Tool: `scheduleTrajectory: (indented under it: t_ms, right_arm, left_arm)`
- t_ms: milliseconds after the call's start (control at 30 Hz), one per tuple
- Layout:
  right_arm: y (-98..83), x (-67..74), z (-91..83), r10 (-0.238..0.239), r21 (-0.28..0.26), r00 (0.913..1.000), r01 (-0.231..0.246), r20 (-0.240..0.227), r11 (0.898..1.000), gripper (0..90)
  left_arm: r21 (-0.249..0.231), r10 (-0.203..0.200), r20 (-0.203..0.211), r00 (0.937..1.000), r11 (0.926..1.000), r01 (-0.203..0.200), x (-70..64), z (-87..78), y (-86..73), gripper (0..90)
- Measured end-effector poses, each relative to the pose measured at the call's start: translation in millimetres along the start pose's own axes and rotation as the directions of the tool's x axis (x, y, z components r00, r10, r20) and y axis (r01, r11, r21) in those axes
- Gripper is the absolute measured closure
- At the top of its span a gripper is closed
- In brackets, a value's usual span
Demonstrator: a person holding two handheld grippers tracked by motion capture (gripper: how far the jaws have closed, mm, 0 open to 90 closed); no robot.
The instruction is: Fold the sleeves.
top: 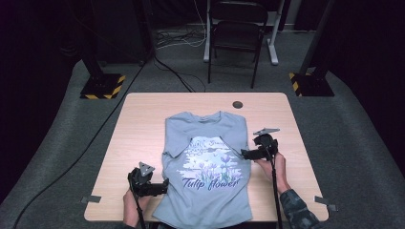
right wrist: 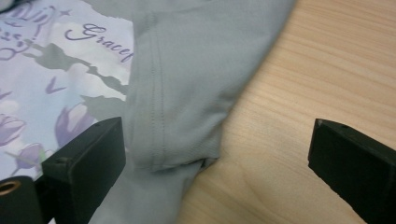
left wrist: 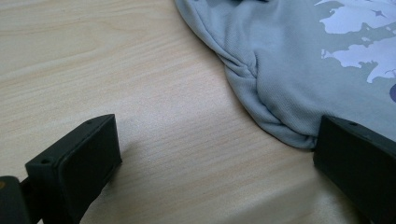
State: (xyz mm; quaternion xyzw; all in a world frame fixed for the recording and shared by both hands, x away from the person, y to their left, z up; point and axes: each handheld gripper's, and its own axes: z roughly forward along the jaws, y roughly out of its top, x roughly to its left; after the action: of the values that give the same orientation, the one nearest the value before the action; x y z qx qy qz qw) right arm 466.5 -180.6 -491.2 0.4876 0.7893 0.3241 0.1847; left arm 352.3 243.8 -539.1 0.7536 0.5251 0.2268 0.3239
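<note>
**Sleeves folded in, long fold next**

Your left gripper (top: 160, 187), jaws apart, sits at the T-shirt's (top: 205, 164) left edge near the tabletop's (top: 143, 124) front. The T-shirt lies centred. Your right gripper (top: 244, 153), jaws wide, grips nothing. Next, probably pinch both side edges.

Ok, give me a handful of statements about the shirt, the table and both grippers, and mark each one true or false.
1. The T-shirt lies print side up on the wooden table. True.
2. The right gripper is clamped on the folded sleeve. False: its jaws stand wide apart, and the sleeve lies flat.
3. The left gripper is open at the shirt's edge. True.
4. The print reads "Rose garden". False: it reads "Tulip flower".
5. A folding chair stands beyond the table. True.
</note>
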Motion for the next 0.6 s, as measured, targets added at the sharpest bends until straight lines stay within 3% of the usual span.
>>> scheduleTrajectory:
  t_ms: [600]
  right_arm:
    - [-21.8, 10.6, -39.5, -0.027, -0.093, 0.9988, 0.023, -0.040, 0.995, 1.8]
  left_arm:
    - [0.000, 0.000, 0.001, 1.0000, 1.0000, 0.000, -0.1, 0.0, -0.1, 0.1]
